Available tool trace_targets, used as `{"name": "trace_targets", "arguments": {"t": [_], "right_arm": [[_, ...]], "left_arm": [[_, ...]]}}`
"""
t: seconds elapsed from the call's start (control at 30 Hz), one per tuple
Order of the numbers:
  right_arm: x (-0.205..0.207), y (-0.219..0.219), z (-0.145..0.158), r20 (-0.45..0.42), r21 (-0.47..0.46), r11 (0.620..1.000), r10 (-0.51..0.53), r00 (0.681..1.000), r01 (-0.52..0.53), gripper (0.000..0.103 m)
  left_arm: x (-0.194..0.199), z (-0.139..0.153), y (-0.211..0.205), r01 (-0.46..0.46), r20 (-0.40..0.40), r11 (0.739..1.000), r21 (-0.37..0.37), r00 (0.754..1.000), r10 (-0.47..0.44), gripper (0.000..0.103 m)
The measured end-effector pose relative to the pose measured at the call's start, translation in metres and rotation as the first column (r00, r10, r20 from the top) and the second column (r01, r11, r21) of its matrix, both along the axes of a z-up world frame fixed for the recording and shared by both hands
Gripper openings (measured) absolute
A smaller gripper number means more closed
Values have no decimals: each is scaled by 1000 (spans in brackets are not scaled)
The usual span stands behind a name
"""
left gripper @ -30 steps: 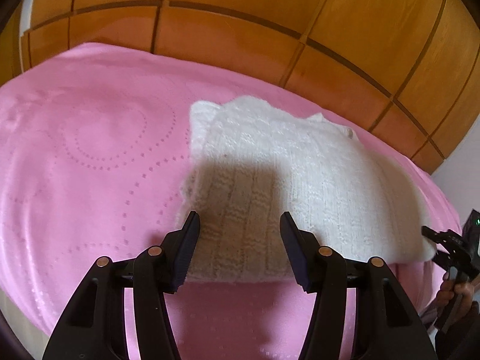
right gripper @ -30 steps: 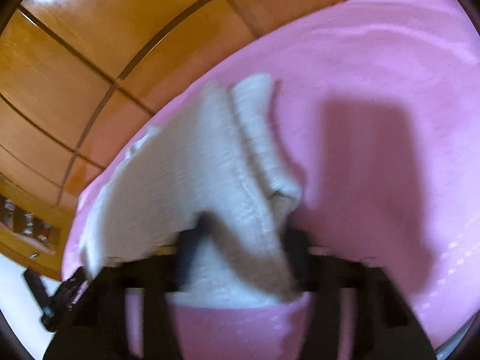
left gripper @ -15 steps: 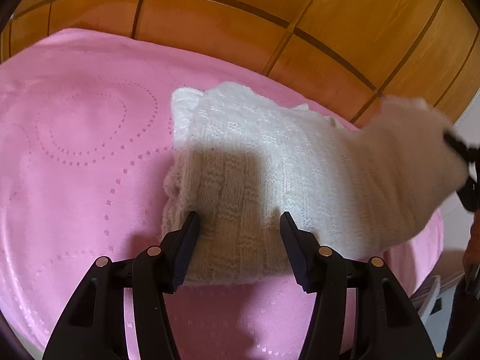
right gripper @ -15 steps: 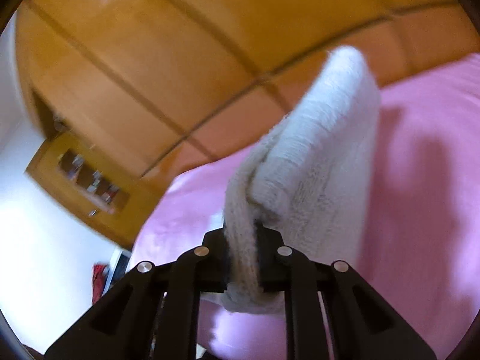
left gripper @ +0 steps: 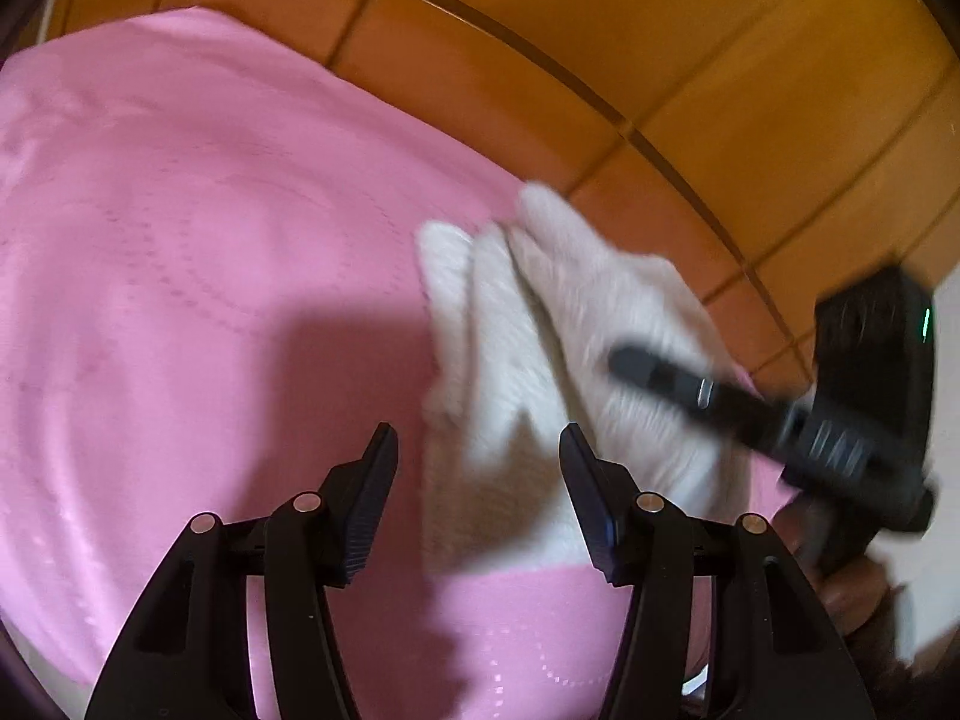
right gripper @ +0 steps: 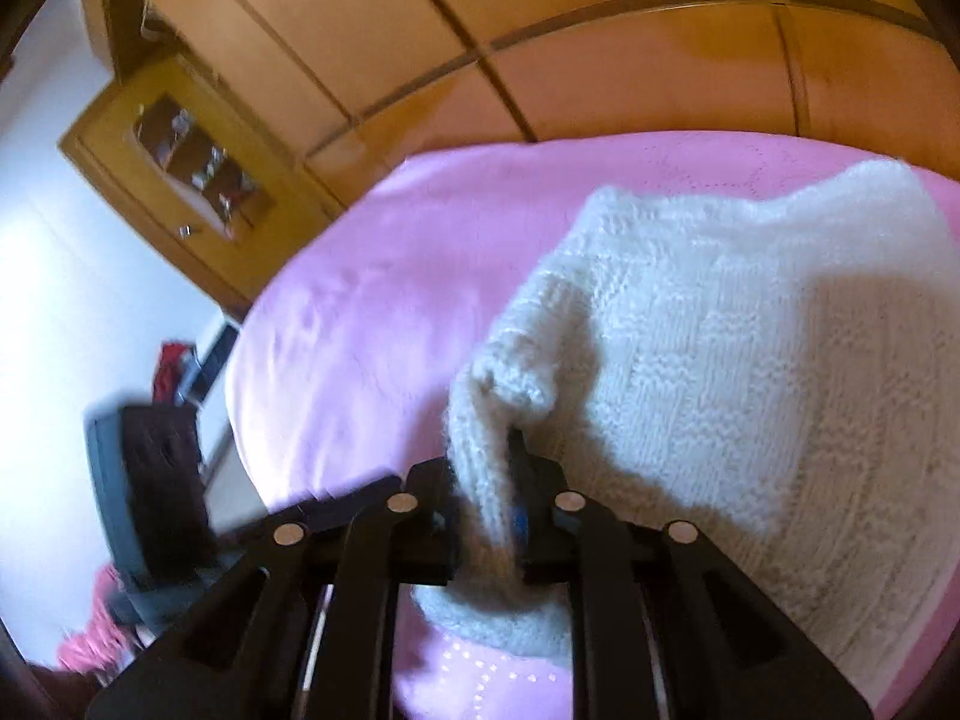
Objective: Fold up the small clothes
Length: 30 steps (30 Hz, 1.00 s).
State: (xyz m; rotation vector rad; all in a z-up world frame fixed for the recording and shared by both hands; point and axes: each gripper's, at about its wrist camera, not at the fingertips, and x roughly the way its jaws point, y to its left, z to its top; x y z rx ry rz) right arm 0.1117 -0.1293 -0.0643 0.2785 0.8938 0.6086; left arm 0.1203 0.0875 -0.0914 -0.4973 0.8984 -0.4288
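A white knitted garment (left gripper: 528,360) lies folded over on the pink bedspread (left gripper: 210,270). My left gripper (left gripper: 477,501) is open and empty, its jaws wide apart just in front of the garment's near edge. My right gripper (right gripper: 483,468) is shut on an edge of the white knitted garment (right gripper: 720,360) and holds that edge over the rest of the cloth. The right gripper also shows in the left wrist view (left gripper: 624,360), blurred, above the garment's right part.
A wooden panelled headboard (left gripper: 660,60) runs behind the bed. The left gripper's body (right gripper: 150,480) shows at the left of the right wrist view. A wooden wall cabinet (right gripper: 180,150) hangs beyond the bed's left side.
My right gripper has carried the garment's edge across, over the rest of the cloth, folding it. My left gripper has drawn to the left, so the garment now sits right of centre.
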Motion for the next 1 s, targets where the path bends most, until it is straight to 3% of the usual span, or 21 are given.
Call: {"name": "trace_targets", "arguments": {"t": [0.1, 0.2, 0.33, 0.4, 0.53, 0.6, 0.63, 0.67, 0.77, 0.87, 1.0], "right_arm": [[-18, -20, 14, 34, 65, 998, 12, 999, -15, 56], [-32, -55, 32, 87, 83, 996, -43, 995, 36, 57], [-48, -102, 31, 124, -18, 981, -189, 974, 193, 59], [-50, -124, 20, 93, -44, 964, -256, 962, 261, 59], [-50, -130, 3, 69, -85, 950, -296, 953, 301, 57], [-47, -121, 0, 77, -107, 950, -286, 955, 293, 57], [-45, -114, -2, 81, -130, 949, -279, 957, 288, 58], [-42, -108, -1, 87, -141, 949, -271, 959, 281, 58], [-47, -87, -2, 124, -193, 949, -228, 966, 249, 60], [-50, -75, -11, 116, -185, 959, -195, 974, 214, 60], [-45, -55, -27, 119, -242, 951, -166, 979, 191, 63]], "left_arm": [[6, 7, 12, -15, -8, 998, -56, 1000, 15, 55], [13, 16, 13, -4, -9, 995, -101, 1000, 4, 55], [39, 28, -4, 59, -19, 988, -143, 998, -62, 60], [55, 30, -16, 103, -38, 983, -155, 993, -110, 68], [90, 23, -44, 150, -107, 981, -125, 981, -163, 69], [104, 16, -59, 192, -149, 975, -107, 967, -207, 55], [106, 16, -63, 220, -154, 970, -99, 960, -234, 29], [104, 19, -66, 209, -140, 977, -49, 967, -213, 20], [90, 35, -59, 184, -50, 982, -44, 981, -186, 15], [63, 46, -41, 146, 13, 989, -1, 989, -146, 15], [48, 16, -36, 85, -17, 988, 126, 996, -83, 15]]}}
